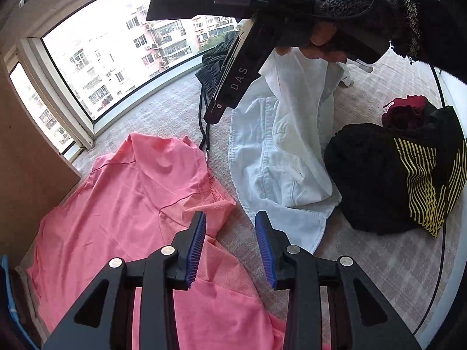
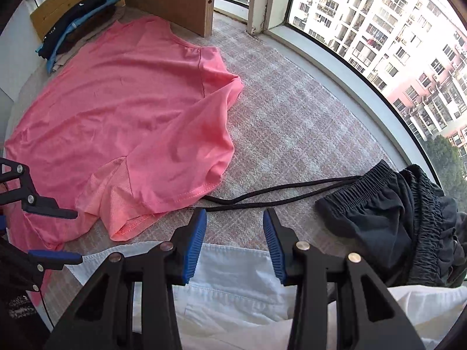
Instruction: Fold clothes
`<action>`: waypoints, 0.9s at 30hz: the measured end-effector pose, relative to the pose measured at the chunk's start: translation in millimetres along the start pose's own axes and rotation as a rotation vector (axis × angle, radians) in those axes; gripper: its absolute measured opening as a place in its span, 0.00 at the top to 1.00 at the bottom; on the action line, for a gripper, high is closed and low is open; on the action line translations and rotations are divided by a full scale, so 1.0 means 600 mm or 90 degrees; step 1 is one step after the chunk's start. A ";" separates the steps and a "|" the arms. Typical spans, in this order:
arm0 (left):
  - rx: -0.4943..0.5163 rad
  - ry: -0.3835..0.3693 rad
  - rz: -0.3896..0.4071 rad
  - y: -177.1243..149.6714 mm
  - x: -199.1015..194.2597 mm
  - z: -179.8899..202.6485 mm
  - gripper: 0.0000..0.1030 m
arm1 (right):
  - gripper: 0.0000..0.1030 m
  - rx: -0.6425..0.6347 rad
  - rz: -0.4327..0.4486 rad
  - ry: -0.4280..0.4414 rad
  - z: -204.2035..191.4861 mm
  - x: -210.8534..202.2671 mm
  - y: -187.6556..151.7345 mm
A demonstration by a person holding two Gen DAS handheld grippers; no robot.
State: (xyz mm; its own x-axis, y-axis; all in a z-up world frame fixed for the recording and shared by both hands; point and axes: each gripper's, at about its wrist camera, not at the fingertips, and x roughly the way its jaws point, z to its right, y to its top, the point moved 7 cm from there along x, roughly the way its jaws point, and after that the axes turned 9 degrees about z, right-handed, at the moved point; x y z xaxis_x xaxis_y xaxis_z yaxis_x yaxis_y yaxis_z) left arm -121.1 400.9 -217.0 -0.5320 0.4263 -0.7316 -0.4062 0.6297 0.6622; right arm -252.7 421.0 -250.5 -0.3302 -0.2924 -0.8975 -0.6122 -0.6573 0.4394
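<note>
Left wrist view alone shows black-and-yellow garment [image 1: 408,178], both grippers' fingers [image 1: 264,245] spread, pinching nothing

Daylight pours in through the big windows [image 2: 364,38], flat and overcast, and it fills the room evenly. In the left wrist view the sky beyond the glass [image 1: 96,58] is blown out to near white, and the apartment blocks look washed and hazy. Shadows on the carpet [image 2: 292,134] are soft and faint. The pink shirt [image 2: 122,102] shows its creases clearly, though the black clothes [image 1: 373,180] lose nearly all detail. Both views bend strongly at the rims, curving the window frames, with dark corners. The gloved hand [image 1: 350,8] up close looks soft.
</note>
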 end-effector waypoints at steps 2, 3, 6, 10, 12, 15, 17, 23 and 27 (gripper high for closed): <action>0.007 -0.009 -0.011 0.004 0.022 -0.006 0.67 | 0.61 -0.055 -0.017 0.009 -0.003 0.020 0.003; 0.010 -0.014 -0.016 0.005 0.033 -0.008 0.67 | 0.61 -0.086 -0.025 0.013 -0.005 0.029 0.004; 0.009 -0.031 -0.028 0.002 0.059 -0.013 0.67 | 0.61 -0.145 -0.039 0.023 -0.010 0.054 0.005; -0.012 -0.060 -0.034 -0.004 0.081 -0.021 0.92 | 0.61 -0.161 -0.028 0.062 -0.019 0.068 0.014; -0.032 -0.067 -0.026 -0.007 0.075 -0.029 0.99 | 0.61 -0.167 -0.019 0.087 -0.025 0.069 0.021; -0.062 -0.077 -0.015 -0.012 0.065 -0.041 0.99 | 0.61 -0.174 -0.021 0.095 -0.026 0.081 0.026; -0.074 -0.077 -0.009 -0.015 0.057 -0.050 0.99 | 0.60 -0.168 -0.028 0.115 -0.029 0.087 0.026; -0.105 -0.090 0.009 -0.013 0.037 -0.061 0.99 | 0.97 -0.105 -0.052 0.188 -0.032 0.073 0.029; -0.131 -0.116 0.024 -0.006 0.025 -0.061 0.99 | 0.97 -0.085 -0.046 0.181 -0.017 0.046 0.031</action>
State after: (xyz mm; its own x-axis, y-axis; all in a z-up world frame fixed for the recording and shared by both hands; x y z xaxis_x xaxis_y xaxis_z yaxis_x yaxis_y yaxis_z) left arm -154.7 381.3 -224.8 -0.4145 0.5680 -0.7110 -0.5417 0.4738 0.6943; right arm -265.6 393.5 -267.4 -0.0642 -0.4121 -0.9089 -0.5212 -0.7628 0.3827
